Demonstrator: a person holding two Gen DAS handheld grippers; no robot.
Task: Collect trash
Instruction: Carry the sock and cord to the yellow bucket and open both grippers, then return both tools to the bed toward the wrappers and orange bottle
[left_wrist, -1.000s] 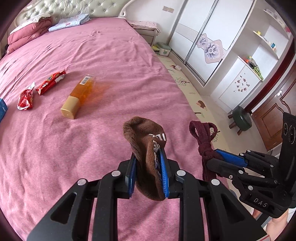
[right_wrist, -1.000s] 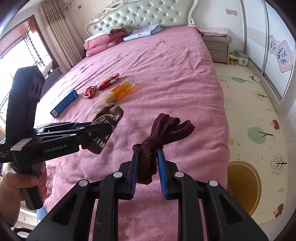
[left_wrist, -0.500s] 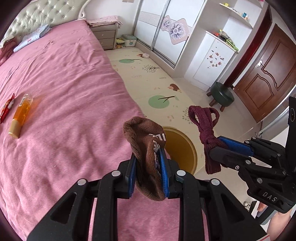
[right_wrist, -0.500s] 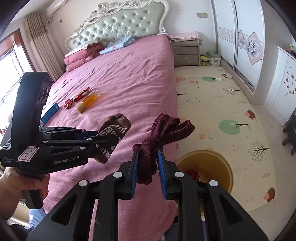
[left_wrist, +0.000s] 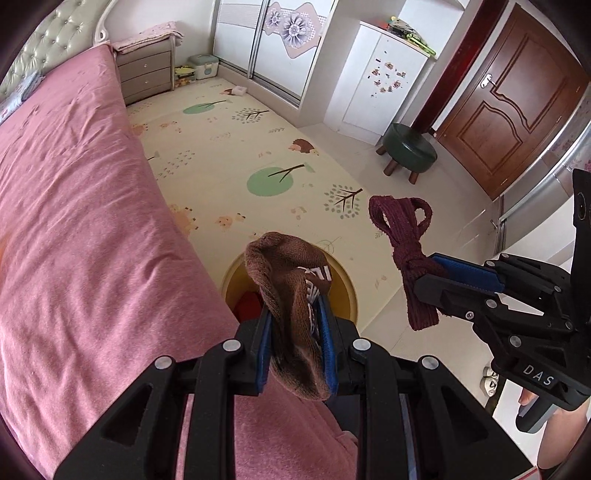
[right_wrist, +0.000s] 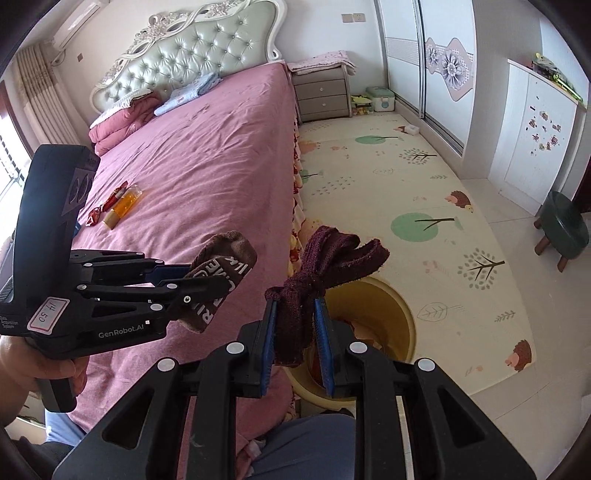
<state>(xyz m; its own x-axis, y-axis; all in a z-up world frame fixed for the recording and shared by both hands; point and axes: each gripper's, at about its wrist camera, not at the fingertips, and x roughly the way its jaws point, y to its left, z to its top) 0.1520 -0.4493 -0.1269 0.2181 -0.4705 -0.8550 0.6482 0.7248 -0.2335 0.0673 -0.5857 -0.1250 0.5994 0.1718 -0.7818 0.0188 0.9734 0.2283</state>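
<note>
The yellow bin (right_wrist: 400, 314) stands open-topped just beside the bed (right_wrist: 207, 177), with bare play mat (right_wrist: 424, 177) on its far side.

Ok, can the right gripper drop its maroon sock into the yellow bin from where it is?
Probably yes. The right gripper, shut on the maroon sock, hangs about over the open yellow bin beside the bed, with nothing between them. The left gripper sits off to the side.

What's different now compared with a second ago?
Both claws swung away from the bed toward the yellow bin on the floor. The left claw still grips the brown sock, the right claw the maroon sock.
</note>
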